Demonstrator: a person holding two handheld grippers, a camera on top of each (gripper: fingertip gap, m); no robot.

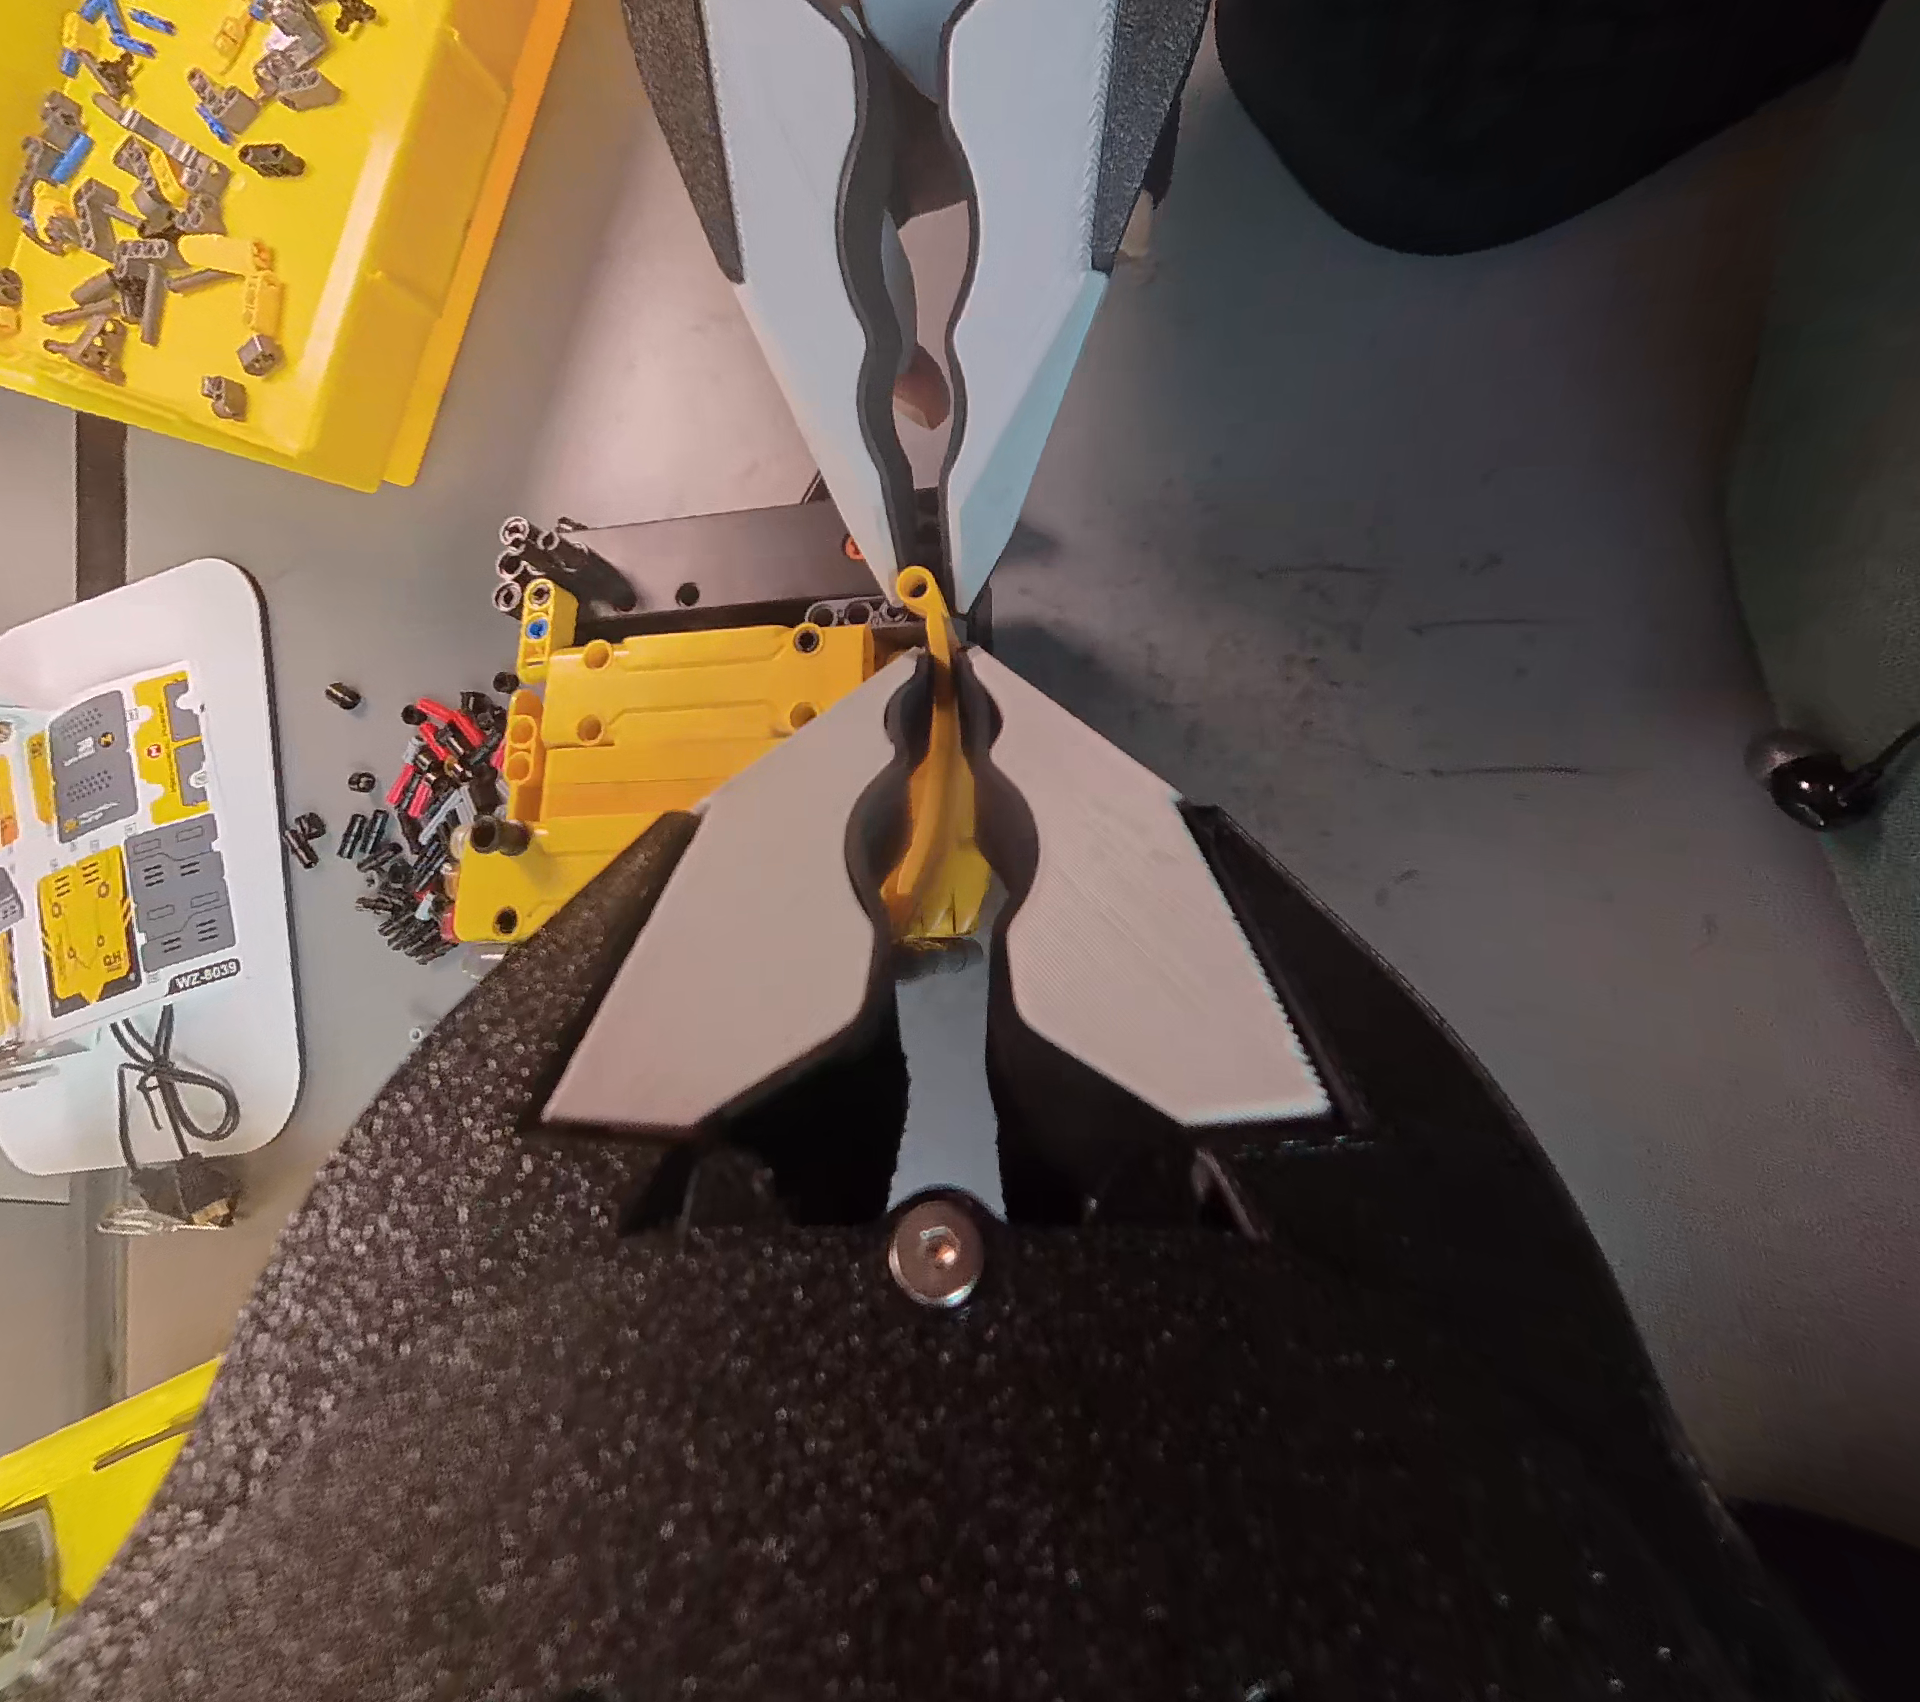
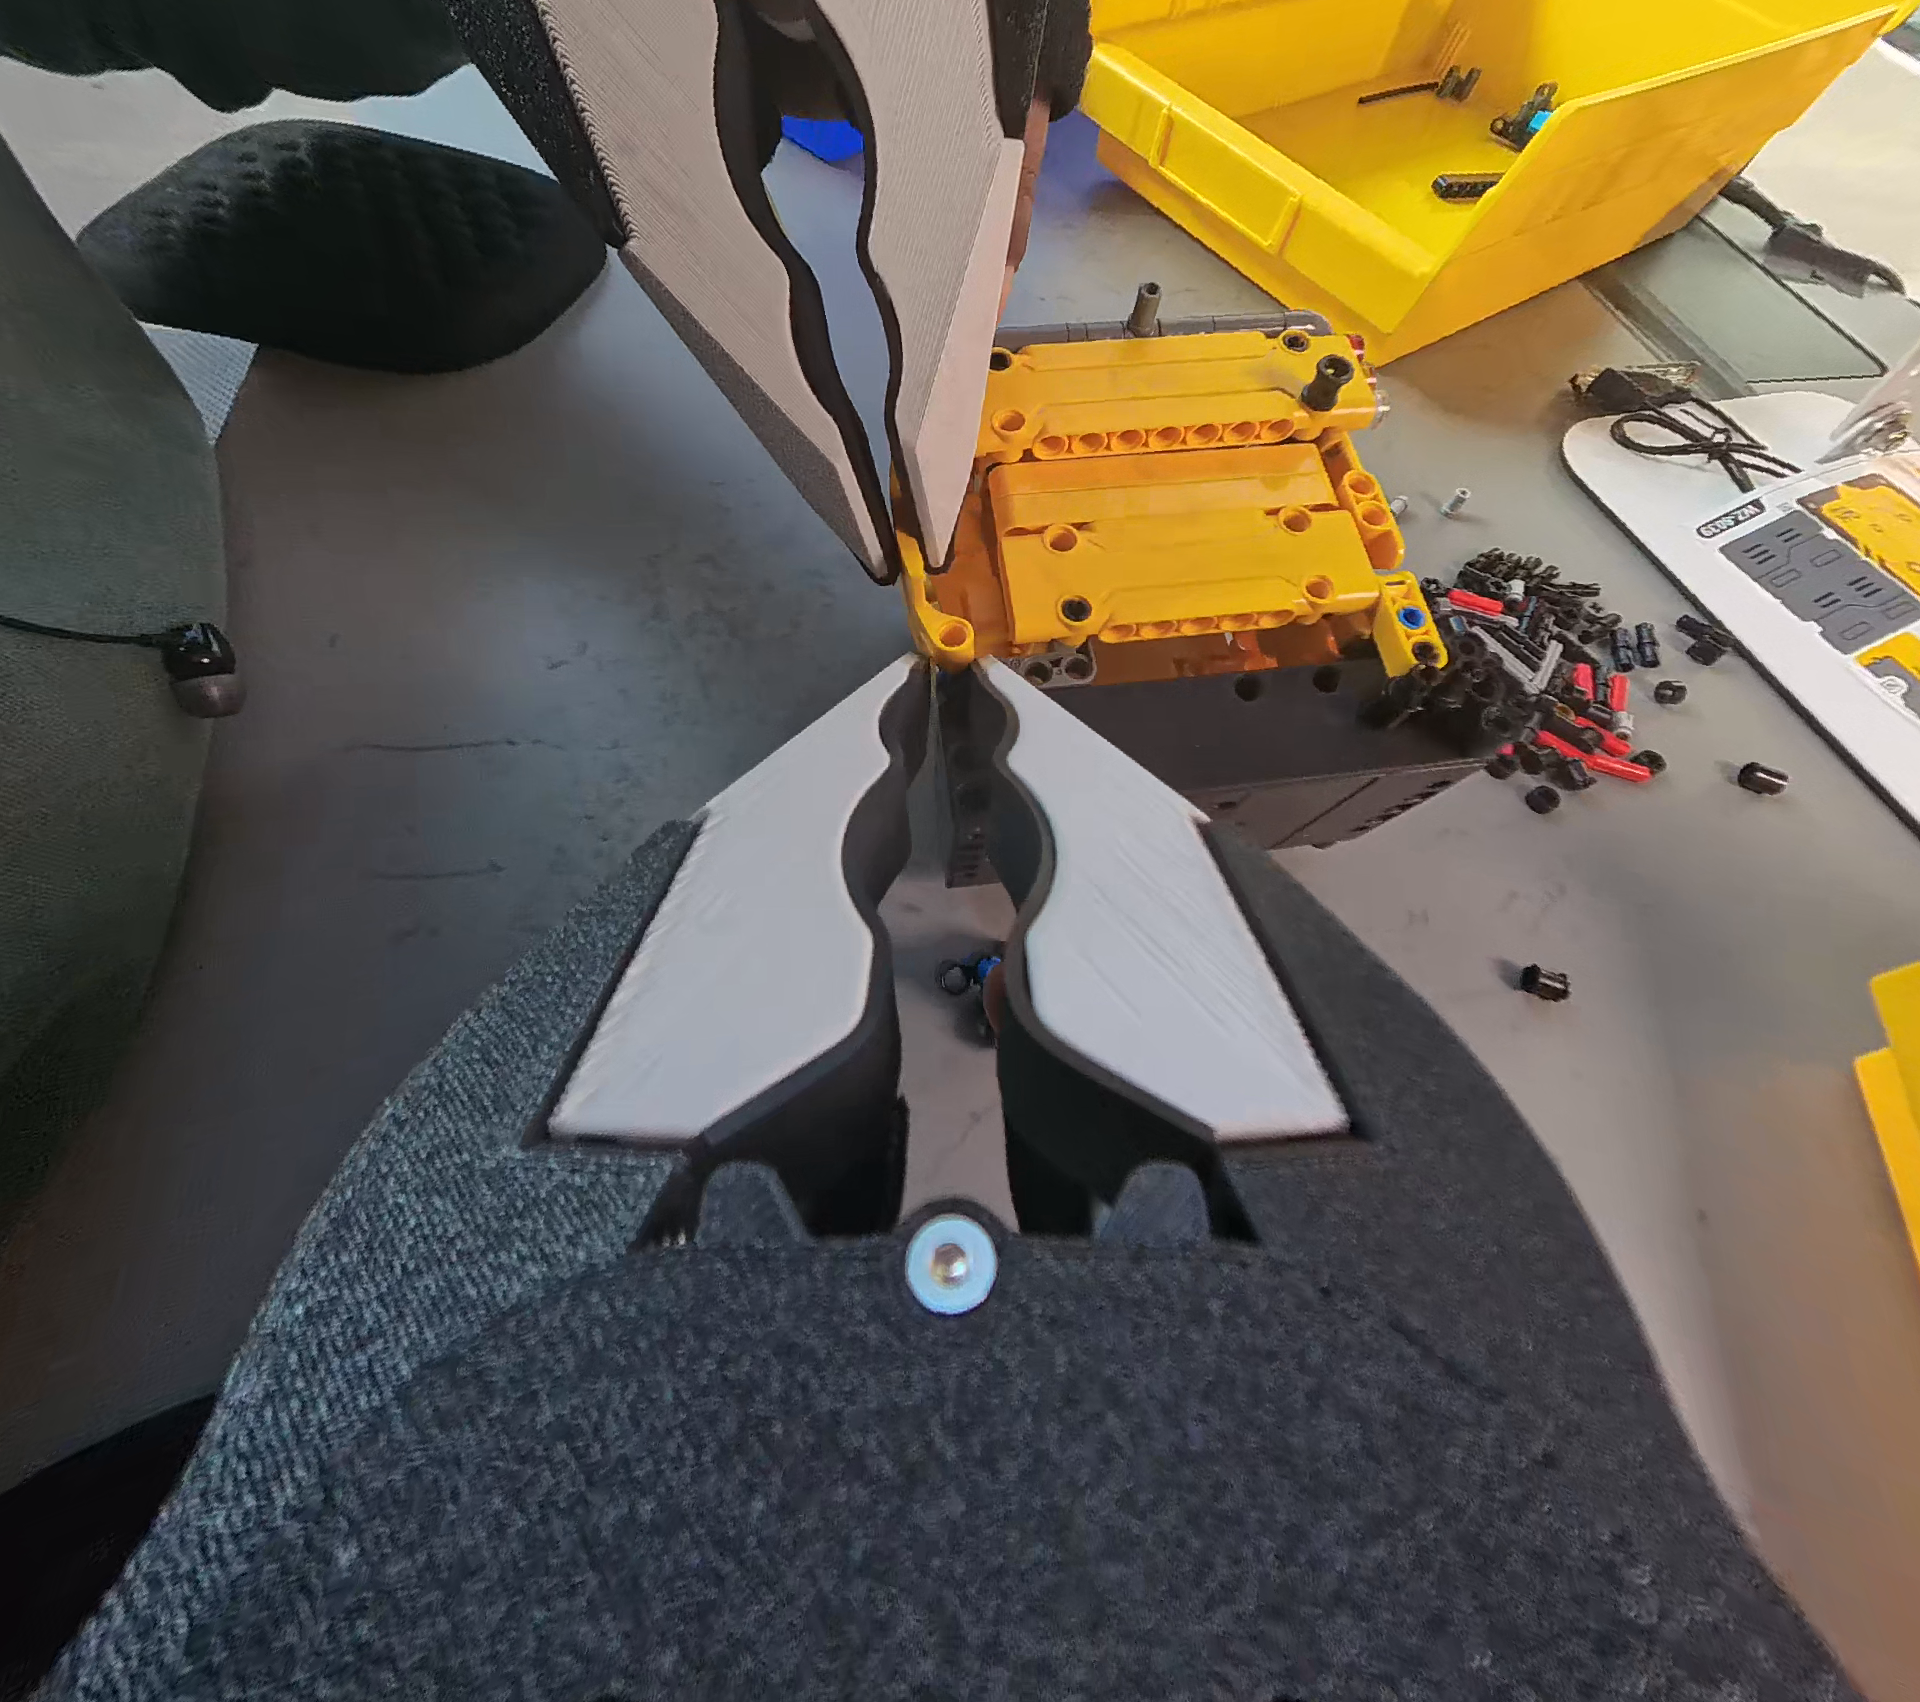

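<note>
Yellow curved piece (image 1: 932,779) lengthwise in left gripper (image 1: 940,655) (clamped)

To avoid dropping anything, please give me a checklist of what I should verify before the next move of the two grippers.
1. left gripper shut on yellow curved piece: ok.
2. Holed end of the piece shows beyond the fingertips: ok.
3. right gripper gripping black base of brick model: cannot tell; its tips sit at the base's end.
4. brick model resting on table: ok.
5. loose pins lying away from both grippers: ok.
</note>
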